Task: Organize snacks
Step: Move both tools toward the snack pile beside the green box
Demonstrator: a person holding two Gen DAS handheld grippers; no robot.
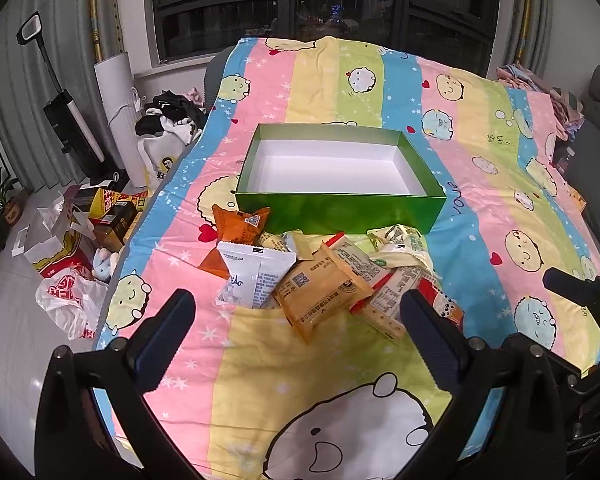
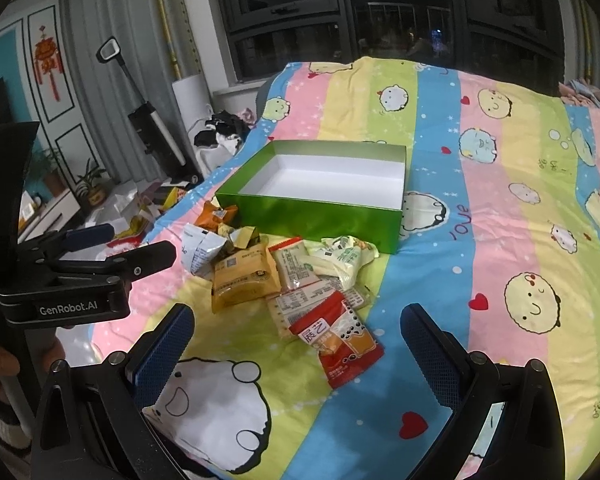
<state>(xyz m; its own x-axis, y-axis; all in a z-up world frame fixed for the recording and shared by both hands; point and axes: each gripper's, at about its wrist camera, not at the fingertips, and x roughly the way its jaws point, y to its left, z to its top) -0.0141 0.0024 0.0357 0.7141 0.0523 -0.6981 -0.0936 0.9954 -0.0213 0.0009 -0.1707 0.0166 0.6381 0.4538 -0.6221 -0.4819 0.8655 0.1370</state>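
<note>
Striped cartoon bedspread (image 1: 340, 80) covers a bed by a dark window. Both grippers hover above it with jaws spread wide and holding nothing: the left gripper (image 1: 296, 316) near a yellow snack packet (image 1: 320, 288), the right gripper (image 2: 296, 328) near a red snack packet (image 2: 340, 340). Beyond the loose pile of snacks (image 2: 284, 268) sits an open green box (image 1: 340, 204), its white inside bare. Clutter (image 1: 72, 232) lies on the floor at the left.

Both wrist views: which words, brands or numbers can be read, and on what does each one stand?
"GenRobot.AI": body of the left gripper, right wrist view.
"love": blue stripe of the bedsheet.
"展艺": red snack packet.
Print on the white packet and the orange packet: too small to read.
</note>
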